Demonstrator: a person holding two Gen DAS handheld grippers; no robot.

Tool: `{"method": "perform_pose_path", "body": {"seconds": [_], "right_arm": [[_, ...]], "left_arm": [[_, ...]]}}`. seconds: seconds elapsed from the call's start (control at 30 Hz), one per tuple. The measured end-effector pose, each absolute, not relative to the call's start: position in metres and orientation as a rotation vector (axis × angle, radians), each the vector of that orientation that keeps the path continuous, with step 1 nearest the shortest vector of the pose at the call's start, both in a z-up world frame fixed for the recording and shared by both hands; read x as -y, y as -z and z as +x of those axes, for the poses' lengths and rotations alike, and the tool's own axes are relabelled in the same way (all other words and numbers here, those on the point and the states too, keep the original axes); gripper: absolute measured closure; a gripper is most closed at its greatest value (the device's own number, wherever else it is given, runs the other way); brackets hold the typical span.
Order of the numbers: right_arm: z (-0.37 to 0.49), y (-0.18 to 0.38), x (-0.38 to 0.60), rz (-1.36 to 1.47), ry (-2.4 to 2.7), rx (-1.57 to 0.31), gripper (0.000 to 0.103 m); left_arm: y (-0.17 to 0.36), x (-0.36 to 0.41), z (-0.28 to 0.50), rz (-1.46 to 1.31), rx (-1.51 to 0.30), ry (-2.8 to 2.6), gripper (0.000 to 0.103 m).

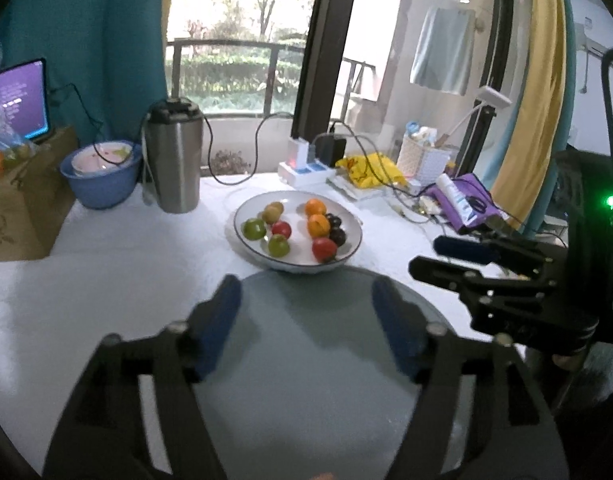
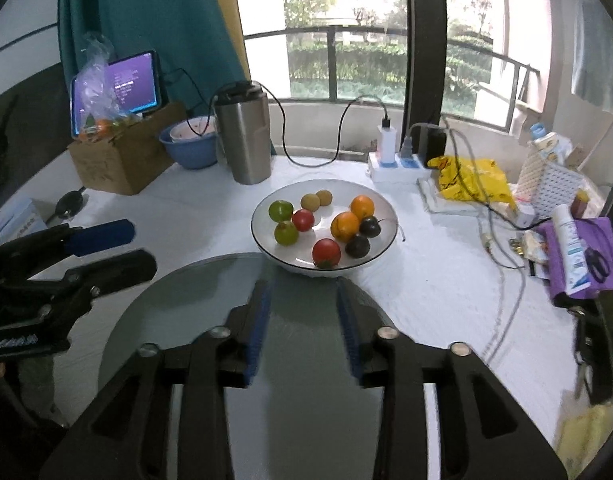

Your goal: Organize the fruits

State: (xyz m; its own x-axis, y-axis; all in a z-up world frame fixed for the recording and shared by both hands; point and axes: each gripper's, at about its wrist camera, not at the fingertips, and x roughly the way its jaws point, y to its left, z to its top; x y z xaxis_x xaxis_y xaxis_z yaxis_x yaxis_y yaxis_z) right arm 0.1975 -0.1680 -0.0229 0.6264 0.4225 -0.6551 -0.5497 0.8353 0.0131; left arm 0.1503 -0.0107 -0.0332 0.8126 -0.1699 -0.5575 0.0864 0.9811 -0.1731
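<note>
A white bowl (image 1: 242, 210) (image 2: 382, 200) with a dark rim holds several fruits: green ones (image 2: 281, 210), red tomatoes (image 2: 326, 253), two oranges (image 2: 345, 225), two dark plums (image 2: 357, 245) and two brown ones (image 2: 310, 201). It stands on the white table just behind a round grey glass plate (image 1: 306, 360) (image 2: 302, 380). My left gripper (image 1: 306, 290) is open and empty above the plate. My right gripper (image 2: 304, 294) is open and empty above the plate, and also shows in the left wrist view (image 1: 446, 258).
A steel tumbler (image 2: 244, 136), a blue basin (image 2: 190, 148) with a bowl, a cardboard box (image 2: 118, 164) with bagged fruit and a tablet stand at the back left. A power strip (image 2: 398, 166), yellow bag (image 2: 472, 180), white basket (image 2: 554, 180) and purple pouch (image 2: 586, 260) clutter the right.
</note>
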Motion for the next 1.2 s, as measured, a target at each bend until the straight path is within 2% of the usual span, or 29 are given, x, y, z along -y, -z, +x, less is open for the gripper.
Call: {"method": "perform_pose_path", "body": {"seconds": [0.03, 0.13, 0.5, 0.6, 0.63, 0.93, 1.07, 1.2], "right_arm": [[0.192, 0.019, 0.17, -0.198, -0.56, -0.687, 0.051], [0.176, 0.008, 0.175, -0.205, -0.548, -0.662, 0.049], [0.122, -0.031, 0.198, -0.178, -0.471, -0.559, 0.043], [0.107, -0.046, 0.206, -0.162, -0.453, -0.514, 0.019], [0.103, -0.05, 0.208, -0.158, -0.45, -0.502, 0.017], [0.071, -0.087, 0.222, -0.133, -0.366, -0.401, 0.017], [0.06, -0.101, 0.224, -0.118, -0.349, -0.363, 0.017], [0.051, -0.111, 0.224, -0.125, -0.339, -0.339, 0.017]], "left_arm": [[0.031, 0.013, 0.144, -0.131, -0.602, 0.135, 0.026], [0.023, 0.017, 0.127, -0.11, -0.581, 0.117, 0.018], [-0.019, 0.028, 0.073, -0.084, -0.47, 0.055, 0.017], [-0.03, 0.032, 0.061, -0.08, -0.43, 0.053, 0.017], [-0.035, 0.034, 0.055, -0.071, -0.406, 0.042, 0.017], [-0.066, 0.03, 0.036, -0.058, -0.31, -0.049, 0.016], [-0.082, 0.026, 0.024, -0.057, -0.268, -0.065, 0.011], [-0.086, 0.025, 0.021, -0.036, -0.257, -0.107, 0.011]]}}
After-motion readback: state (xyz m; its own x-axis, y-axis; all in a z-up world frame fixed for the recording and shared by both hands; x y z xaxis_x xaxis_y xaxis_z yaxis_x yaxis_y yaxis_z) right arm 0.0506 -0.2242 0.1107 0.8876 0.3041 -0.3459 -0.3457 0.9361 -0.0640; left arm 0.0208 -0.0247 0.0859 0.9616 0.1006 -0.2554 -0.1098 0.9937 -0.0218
